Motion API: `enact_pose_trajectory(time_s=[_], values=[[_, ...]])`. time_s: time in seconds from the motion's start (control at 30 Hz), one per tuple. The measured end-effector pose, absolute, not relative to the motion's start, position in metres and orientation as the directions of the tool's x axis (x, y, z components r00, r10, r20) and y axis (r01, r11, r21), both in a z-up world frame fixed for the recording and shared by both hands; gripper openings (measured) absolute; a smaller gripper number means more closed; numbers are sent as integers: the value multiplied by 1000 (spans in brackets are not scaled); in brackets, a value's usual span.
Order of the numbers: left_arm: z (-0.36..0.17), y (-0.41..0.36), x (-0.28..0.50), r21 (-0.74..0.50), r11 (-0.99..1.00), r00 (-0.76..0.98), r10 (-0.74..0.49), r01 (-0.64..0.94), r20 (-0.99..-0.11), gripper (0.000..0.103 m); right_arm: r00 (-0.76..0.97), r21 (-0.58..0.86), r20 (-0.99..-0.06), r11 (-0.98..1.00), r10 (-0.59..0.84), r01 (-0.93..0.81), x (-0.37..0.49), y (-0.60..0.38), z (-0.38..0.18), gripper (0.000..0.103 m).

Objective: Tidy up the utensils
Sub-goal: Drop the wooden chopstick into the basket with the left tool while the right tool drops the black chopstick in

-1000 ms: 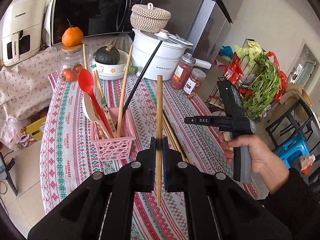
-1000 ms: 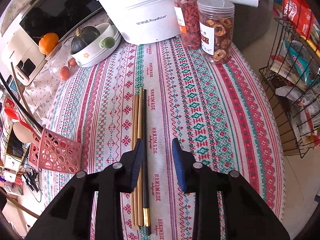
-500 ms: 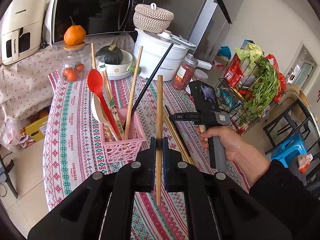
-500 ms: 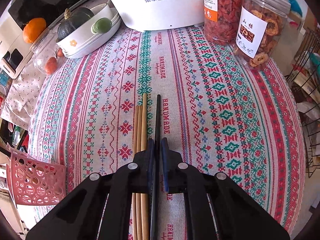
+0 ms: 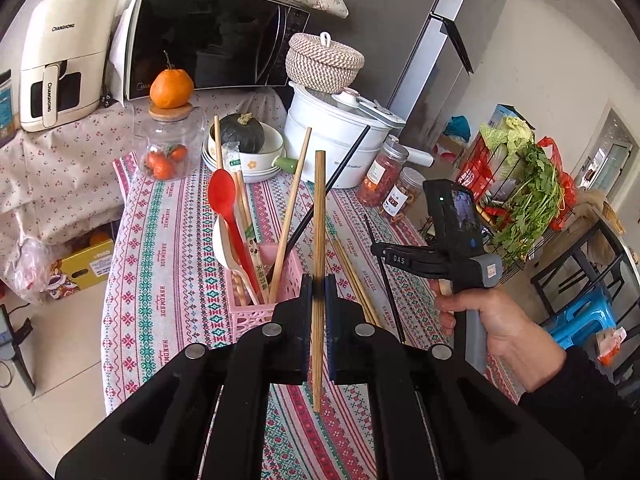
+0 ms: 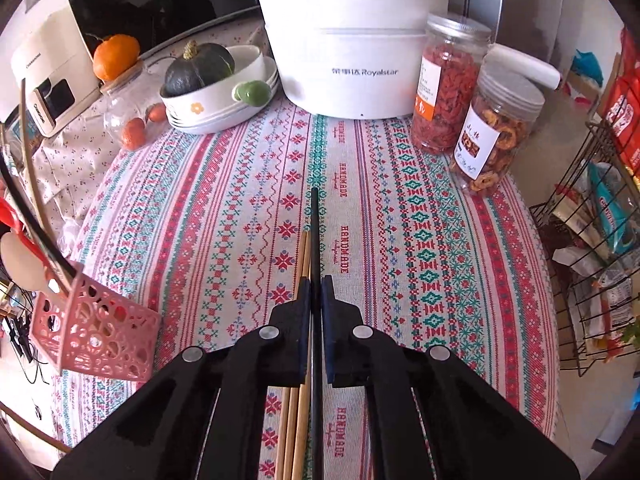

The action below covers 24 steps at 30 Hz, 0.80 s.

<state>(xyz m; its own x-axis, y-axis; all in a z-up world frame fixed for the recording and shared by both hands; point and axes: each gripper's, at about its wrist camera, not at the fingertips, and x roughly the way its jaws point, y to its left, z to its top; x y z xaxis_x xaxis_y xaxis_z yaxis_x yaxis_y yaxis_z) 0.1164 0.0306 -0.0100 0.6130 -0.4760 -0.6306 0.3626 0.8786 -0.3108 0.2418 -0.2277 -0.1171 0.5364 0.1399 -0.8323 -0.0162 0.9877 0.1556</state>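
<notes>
Mid-transfer: the left hand-held gripper (image 5: 318,294) is clamped on 1 wooden chopstick (image 5: 319,216) upright beside the pink basket (image 5: 256,312); the right hand-held gripper (image 6: 316,292) is clamped on a black chopstick (image 6: 315,232) above the tabletop (image 6: 400,240). Next, I judge, lower each into the basket

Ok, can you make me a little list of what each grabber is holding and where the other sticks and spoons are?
left gripper: jaws shut on a wooden chopstick, held upright
right gripper: jaws shut on a black chopstick
basket: pink, on the table; holds a red spoon, a white spoon, wooden chopsticks and one black one
loose chopsticks: wooden, lying on the tablecloth beside the black chopstick
behind: white pot, two jars, bowl with a squash
</notes>
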Motion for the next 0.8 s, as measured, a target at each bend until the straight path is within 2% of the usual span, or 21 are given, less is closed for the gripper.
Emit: enact_pose_trajectory(time_s=[0.27, 0.57, 0.67, 0.8], values=[[28, 53, 100, -318, 889, 736, -453, 329, -503, 5, 668, 222, -721, 975, 184, -28, 173, -239, -49, 6], [63, 69, 86, -269, 921, 887, -357, 281, -295, 5, 761, 256, -612, 965, 213, -64, 129, -245, -8, 6], [58, 66, 96, -251, 932, 899, -330, 262, -288, 5, 770, 274, -594, 959, 232, -78, 125, -245, -1, 6], [43, 59, 114, -225, 944, 892, -306, 239, -333, 5, 777, 276, -581, 957, 242, -92, 125, -242, 4, 6]])
